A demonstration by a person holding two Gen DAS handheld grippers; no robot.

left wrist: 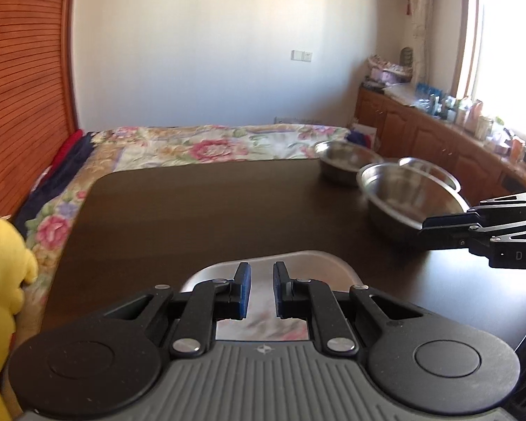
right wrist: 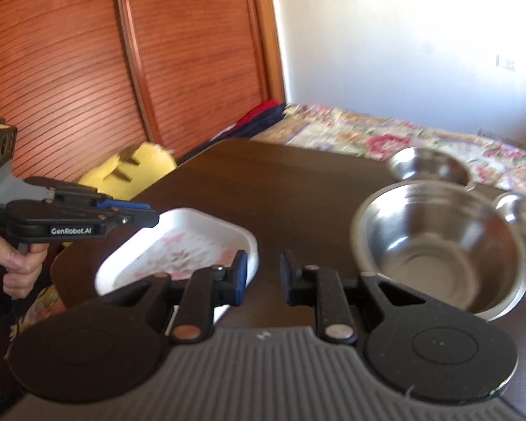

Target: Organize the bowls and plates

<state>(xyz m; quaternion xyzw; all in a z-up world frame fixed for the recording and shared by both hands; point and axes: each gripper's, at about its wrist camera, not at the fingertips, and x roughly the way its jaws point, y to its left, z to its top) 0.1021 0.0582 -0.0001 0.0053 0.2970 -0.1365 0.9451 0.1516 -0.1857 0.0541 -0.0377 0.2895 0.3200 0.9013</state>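
Tabletop [left wrist: 200,217] with one plate, three steel bowls, two hand-held grippers.

Left hand-held gripper [left wrist: 262,282]: jaws nearly together, clamped on the near rim of the plate [right wrist: 179,245], a white rectangular dish with a floral print, which sits tilted near the tabletop's near-left corner; whether its far edge touches the wood is hard to tell through blur. Right hand-held gripper [right wrist: 263,277]: jaws narrowly apart, nothing between the pads in its own view; from the left view its tips lie close against the large bowl [right wrist: 442,245], contact unclear. Large bowl: upright, empty, right of the plate. Second bowl [right wrist: 429,165]: behind it, near the far edge. Third bowl [right wrist: 520,217]: just beside the large one, at far right. Bed [left wrist: 210,144]: floral cover, beyond the tabletop. Yellow plush toy [left wrist: 3,280]: at left.
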